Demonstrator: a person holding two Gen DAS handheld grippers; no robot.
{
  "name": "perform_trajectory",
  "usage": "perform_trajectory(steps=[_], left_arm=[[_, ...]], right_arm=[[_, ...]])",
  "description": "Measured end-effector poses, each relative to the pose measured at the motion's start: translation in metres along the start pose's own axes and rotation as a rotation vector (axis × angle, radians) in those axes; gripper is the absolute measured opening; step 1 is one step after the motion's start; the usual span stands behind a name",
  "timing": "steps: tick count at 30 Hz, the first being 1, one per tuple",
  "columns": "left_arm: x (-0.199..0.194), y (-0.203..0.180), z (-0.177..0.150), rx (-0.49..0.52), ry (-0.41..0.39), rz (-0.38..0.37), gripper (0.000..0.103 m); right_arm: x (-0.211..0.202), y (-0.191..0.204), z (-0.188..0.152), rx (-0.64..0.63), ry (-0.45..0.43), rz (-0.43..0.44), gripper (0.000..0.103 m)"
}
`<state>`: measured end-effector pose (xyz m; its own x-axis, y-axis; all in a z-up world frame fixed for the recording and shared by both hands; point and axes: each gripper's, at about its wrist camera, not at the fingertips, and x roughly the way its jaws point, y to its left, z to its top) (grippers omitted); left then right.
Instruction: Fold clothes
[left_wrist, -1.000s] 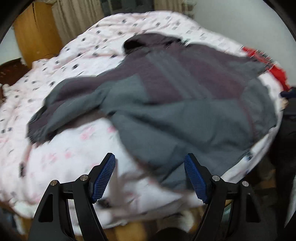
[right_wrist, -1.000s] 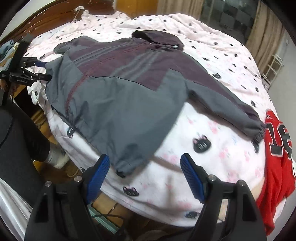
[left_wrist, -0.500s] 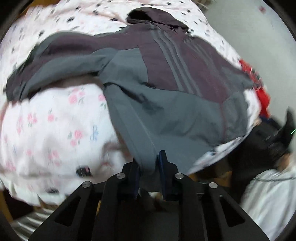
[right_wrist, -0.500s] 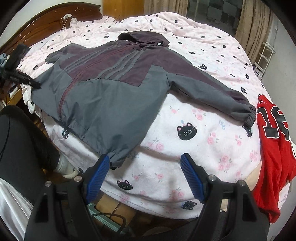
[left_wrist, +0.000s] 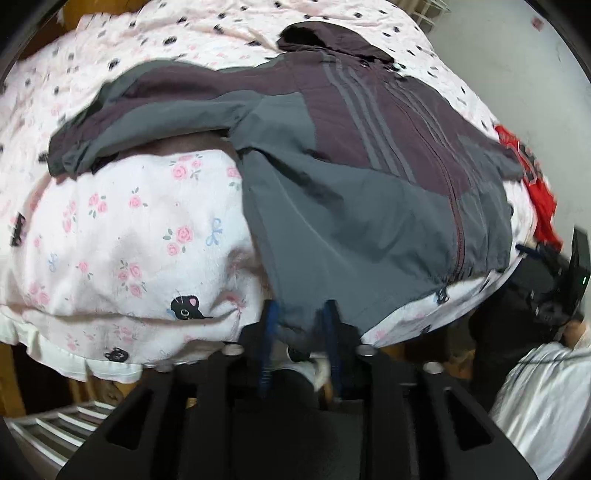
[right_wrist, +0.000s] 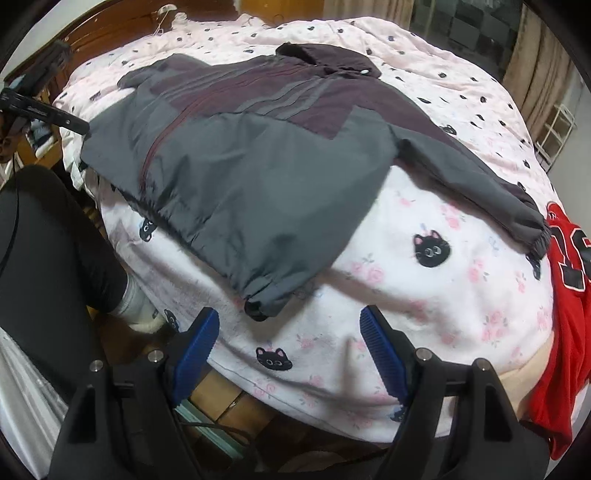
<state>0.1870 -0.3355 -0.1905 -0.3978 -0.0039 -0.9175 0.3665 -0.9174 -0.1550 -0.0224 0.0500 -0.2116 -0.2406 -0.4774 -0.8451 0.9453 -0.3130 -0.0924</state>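
A grey and maroon hooded jacket (left_wrist: 362, 192) lies front up on a pink bed, sleeves spread to both sides. My left gripper (left_wrist: 299, 325) is shut on the jacket's hem corner at the bed's near edge. In the right wrist view the same jacket (right_wrist: 258, 155) fills the middle of the bed, and its other hem corner (right_wrist: 258, 306) lies just beyond my right gripper (right_wrist: 288, 332), which stands open with nothing between its blue pads. The left gripper (right_wrist: 44, 110) shows as a black bar at the far left there.
The pink quilt (right_wrist: 424, 295) with black cat faces covers the bed. A red jersey (right_wrist: 569, 295) lies at the right edge, also visible as red jersey (left_wrist: 532, 177). A person's dark leg and white sock (right_wrist: 136, 299) stand by the bed. Wooden headboard (right_wrist: 110, 22) behind.
The left gripper went from open above the jacket to shut on its hem corner. The right gripper moved closer to the other hem corner and stayed open.
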Motion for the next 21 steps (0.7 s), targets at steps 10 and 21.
perform_trajectory(steps=[10, 21], left_arm=[[0.039, -0.054, -0.028, 0.25, 0.094, 0.226, 0.044], [0.06, -0.053, -0.01, 0.217, 0.048, 0.441, 0.044]], right_arm=[[0.02, 0.013, 0.004, -0.031, -0.018, -0.064, 0.08], [0.029, -0.001, 0.003, 0.036, 0.003, -0.042, 0.08]])
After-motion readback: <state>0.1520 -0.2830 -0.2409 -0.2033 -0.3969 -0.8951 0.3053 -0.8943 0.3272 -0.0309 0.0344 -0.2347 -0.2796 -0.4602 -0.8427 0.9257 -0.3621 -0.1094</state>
